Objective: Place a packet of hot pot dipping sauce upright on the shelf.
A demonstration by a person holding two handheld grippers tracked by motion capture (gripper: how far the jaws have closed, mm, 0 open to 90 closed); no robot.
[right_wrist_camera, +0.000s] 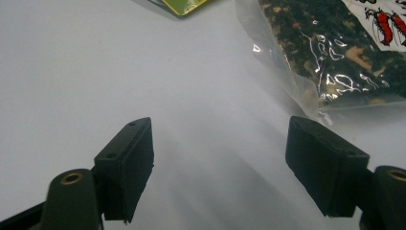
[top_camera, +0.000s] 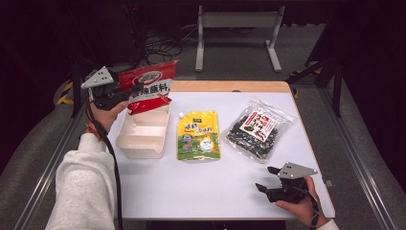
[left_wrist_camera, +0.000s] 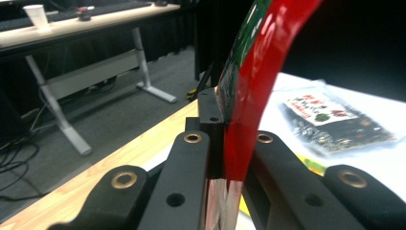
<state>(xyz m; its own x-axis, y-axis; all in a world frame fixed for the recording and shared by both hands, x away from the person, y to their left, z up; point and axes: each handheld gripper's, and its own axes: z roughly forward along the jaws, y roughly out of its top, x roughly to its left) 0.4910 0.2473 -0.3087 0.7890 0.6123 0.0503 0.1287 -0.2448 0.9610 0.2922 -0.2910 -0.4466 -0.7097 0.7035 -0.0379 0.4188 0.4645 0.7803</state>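
Right tongs (top_camera: 266, 178) agape, empty; left tongs (top_camera: 125, 99) clamp one red pouch (top_camera: 148, 86); one tray (top_camera: 143, 132), two packets flat

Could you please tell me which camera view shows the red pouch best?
The high view: the whole red pouch hangs from the left tongs above the tray. The left gripper view gives its edge; the right gripper view adds nothing.

White fleece sleeve (top_camera: 79, 191), black left gripper (top_camera: 125, 98), grey three-cornered plates, brass rivets, black trailing cable, black right gripper (top_camera: 267, 179)
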